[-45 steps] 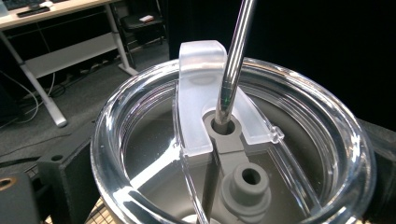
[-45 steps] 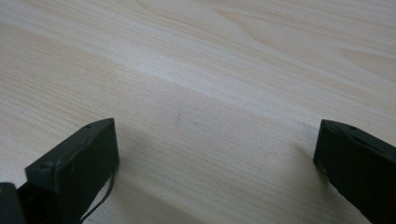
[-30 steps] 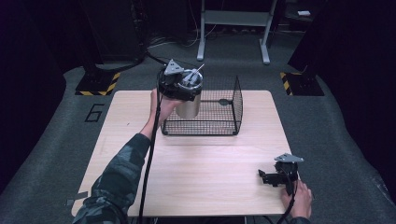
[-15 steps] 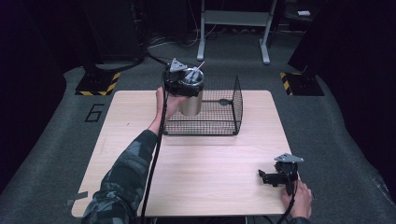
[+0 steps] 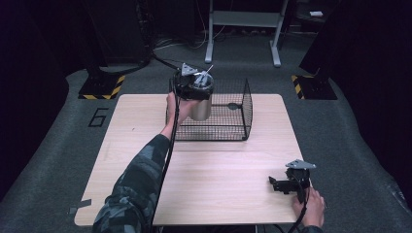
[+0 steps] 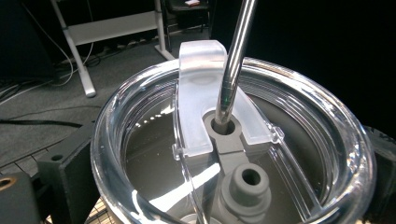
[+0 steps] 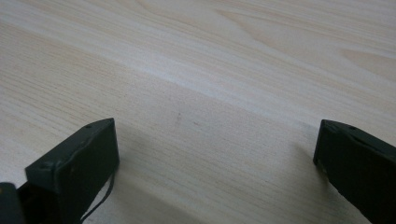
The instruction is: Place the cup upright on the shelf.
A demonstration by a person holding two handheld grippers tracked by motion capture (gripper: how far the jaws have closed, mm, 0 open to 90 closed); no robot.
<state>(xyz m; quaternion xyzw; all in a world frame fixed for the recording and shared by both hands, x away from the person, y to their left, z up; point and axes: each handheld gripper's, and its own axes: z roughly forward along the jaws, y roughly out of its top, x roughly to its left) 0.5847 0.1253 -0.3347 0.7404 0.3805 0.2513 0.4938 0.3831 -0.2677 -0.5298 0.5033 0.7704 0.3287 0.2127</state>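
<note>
While left tongs [image 5: 193,83] clamp the tumbler [image 5: 200,108], right tongs [image 5: 281,185] gape; floor reads "6" [image 5: 99,117].

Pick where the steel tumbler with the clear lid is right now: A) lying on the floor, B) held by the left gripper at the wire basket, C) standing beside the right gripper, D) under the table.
B: the left gripper holds the tumbler at the wire basket.
</note>
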